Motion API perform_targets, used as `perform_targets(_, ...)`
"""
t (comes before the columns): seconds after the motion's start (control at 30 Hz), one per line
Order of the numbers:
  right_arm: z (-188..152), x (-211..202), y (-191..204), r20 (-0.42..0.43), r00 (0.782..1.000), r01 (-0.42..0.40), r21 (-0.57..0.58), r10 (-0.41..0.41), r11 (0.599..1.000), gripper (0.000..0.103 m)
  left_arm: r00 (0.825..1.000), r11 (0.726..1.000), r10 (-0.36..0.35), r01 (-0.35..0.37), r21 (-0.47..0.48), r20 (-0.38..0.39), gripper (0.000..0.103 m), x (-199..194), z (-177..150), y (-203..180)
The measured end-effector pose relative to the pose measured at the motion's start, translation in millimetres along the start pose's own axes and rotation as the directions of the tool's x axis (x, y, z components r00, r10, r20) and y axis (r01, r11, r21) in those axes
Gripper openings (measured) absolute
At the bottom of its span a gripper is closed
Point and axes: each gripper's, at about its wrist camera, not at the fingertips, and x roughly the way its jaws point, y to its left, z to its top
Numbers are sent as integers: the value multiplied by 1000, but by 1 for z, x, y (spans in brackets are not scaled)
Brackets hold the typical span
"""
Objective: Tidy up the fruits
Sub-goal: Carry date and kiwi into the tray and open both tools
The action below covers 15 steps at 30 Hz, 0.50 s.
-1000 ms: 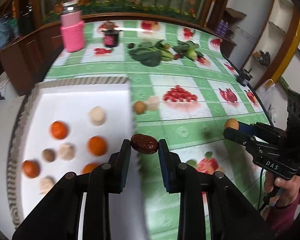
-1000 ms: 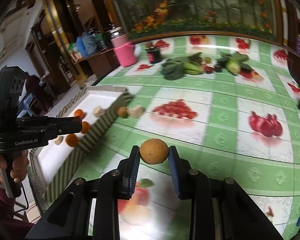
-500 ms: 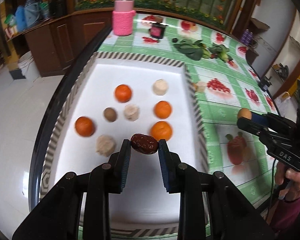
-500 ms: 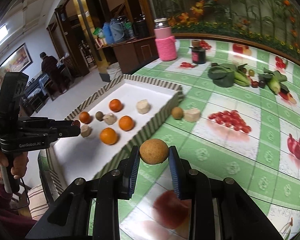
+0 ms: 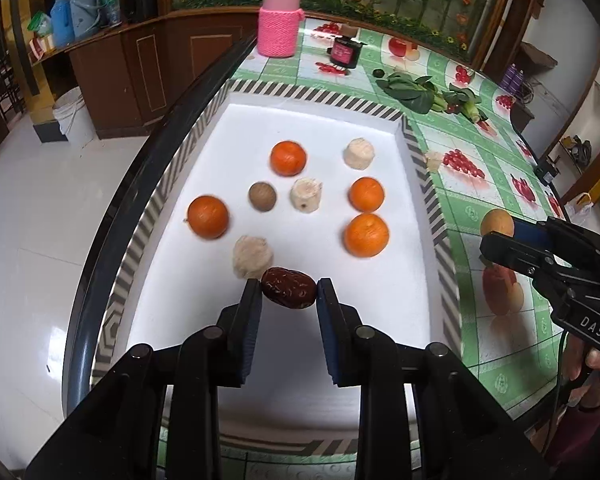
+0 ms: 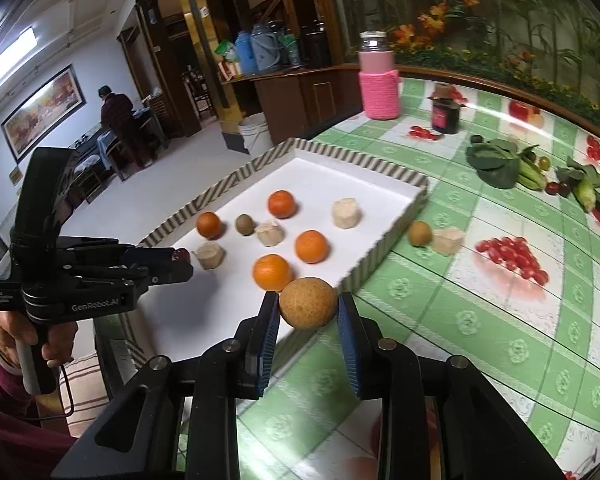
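Note:
My left gripper [image 5: 288, 292] is shut on a dark red date [image 5: 288, 288] and holds it above the near part of the white tray [image 5: 312, 98]. The tray holds several oranges [image 5: 366, 236], pale peeled chunks [image 5: 253, 256] and a small brown fruit [image 5: 262, 196]. My right gripper [image 6: 308, 310] is shut on a round tan fruit [image 6: 308, 308], held above the table just right of the tray's [image 6: 380, 256] near corner. The left gripper [image 6: 176, 258] also shows in the right wrist view over the tray's left side.
A brown fruit [image 6: 420, 233] and a pale chunk [image 6: 448, 240] lie on the green checked tablecloth [image 6: 460, 312] beside the tray. Leafy greens [image 6: 496, 160], a pink-sleeved jar [image 6: 378, 80] and a dark jar [image 6: 446, 110] stand at the back. The table edge runs along the tray's left side.
Both grippers have swung left from over the tablecloth toward the tray. The left one now holds the date lower over the tray's near part; the right one has come closer to the tray's corner.

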Motion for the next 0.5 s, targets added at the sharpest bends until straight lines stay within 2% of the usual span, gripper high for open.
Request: perform_targets(0.5,5,52,55,-111,991,-90,-121,77,989,29,999,998,35,-37,-43,-35,25,15,-8,19)
